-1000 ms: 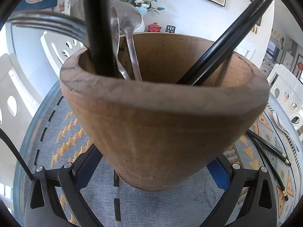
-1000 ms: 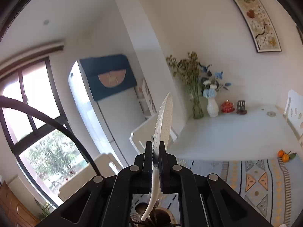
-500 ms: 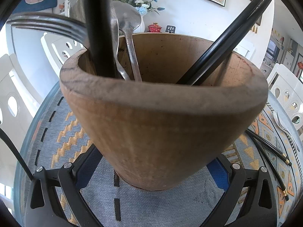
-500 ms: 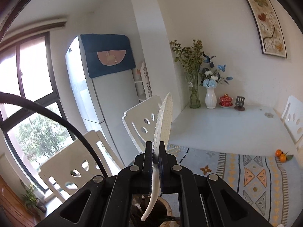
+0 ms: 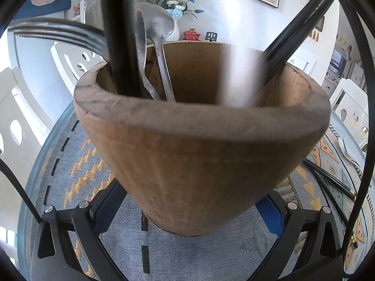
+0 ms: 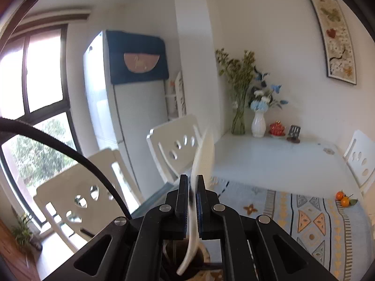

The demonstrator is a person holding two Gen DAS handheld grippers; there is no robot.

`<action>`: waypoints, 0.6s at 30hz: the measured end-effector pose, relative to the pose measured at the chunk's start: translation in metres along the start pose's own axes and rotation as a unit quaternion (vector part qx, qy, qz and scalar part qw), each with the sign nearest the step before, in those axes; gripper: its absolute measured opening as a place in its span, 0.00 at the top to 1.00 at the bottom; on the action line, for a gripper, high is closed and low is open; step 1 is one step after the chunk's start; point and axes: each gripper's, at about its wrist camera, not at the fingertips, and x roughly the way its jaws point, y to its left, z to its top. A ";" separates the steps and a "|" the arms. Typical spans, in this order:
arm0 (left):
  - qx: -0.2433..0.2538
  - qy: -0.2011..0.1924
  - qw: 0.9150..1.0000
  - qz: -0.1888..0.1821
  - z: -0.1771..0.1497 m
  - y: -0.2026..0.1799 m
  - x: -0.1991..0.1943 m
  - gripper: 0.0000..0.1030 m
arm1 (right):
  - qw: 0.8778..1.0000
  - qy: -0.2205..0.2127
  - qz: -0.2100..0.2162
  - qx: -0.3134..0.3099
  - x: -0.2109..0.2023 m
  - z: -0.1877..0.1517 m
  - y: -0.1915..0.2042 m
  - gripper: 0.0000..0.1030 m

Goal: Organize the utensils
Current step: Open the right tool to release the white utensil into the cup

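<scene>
Patterned tablecloth (image 5: 187, 253) under my left gripper (image 5: 187, 213), clamped around the wooden holder (image 5: 201, 154). My right gripper (image 6: 192, 201) has just loosened; the white spoon (image 6: 204, 154) is dropping in. Next: withdraw upward.

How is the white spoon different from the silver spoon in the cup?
The white spoon is pale and looks like plastic; the silver spoon is shiny metal. The white spoon is blurred, slipping between the right gripper jaws, which have just been opening; the silver spoon rests sharp and still. Both stand bowl-up, handles down in the wooden cup.
</scene>
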 end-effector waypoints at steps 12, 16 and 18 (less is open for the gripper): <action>0.000 0.001 1.000 -0.001 0.000 0.001 -0.001 0.00 | 0.999 -0.042 -0.025 0.022 -0.081 0.022 -0.038 0.59; -0.002 0.001 1.000 -0.002 0.000 0.001 -0.001 0.00 | 0.996 -0.064 -0.061 0.021 -0.109 0.027 -0.053 0.55; -0.003 0.002 1.000 -0.005 0.000 0.003 0.000 0.00 | 0.995 -0.063 -0.082 0.017 -0.120 0.028 -0.061 0.55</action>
